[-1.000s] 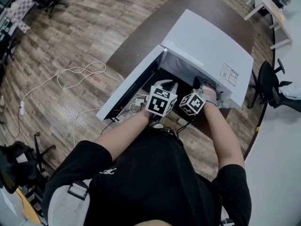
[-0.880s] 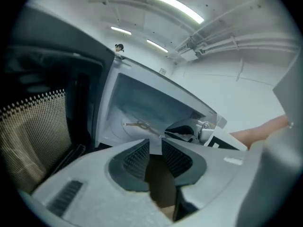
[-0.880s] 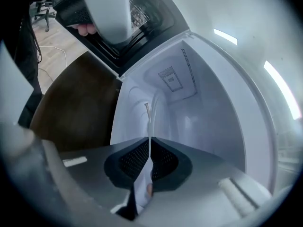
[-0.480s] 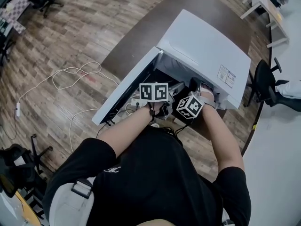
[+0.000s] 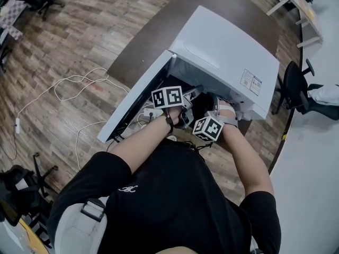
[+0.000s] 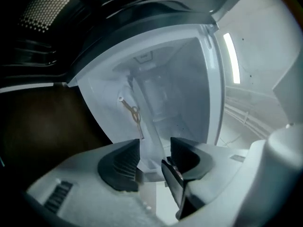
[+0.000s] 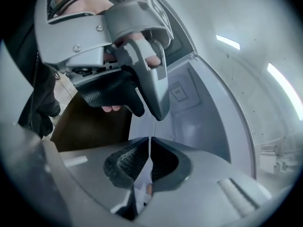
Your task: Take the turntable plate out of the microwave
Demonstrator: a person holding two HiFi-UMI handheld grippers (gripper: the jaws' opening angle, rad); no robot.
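Observation:
The white microwave (image 5: 228, 52) stands on a dark table with its door (image 5: 135, 102) swung open to the left. Both grippers are at the cavity mouth. My right gripper (image 7: 150, 148) is shut on a thin pale edge, the rim of the clear turntable plate (image 7: 150, 142) seen edge-on. My left gripper (image 6: 154, 150) looks into the white cavity (image 6: 161, 79). Its jaws have just been opening and now stand wide, either side of that edge, with the pads off it. In the head view the marker cubes (image 5: 168, 97) (image 5: 207, 128) hide the plate.
The dark brown table (image 5: 153, 52) carries the microwave. A power strip (image 5: 148, 112) lies below the door. White cables (image 5: 79, 83) loop over the wood floor at the left. An office chair (image 5: 296, 83) and a white desk (image 5: 318, 157) stand at the right.
The left gripper has rolled and shifted left, and its cube shows a different face. The right gripper's cube has come back toward the person. The right jaws stay shut.

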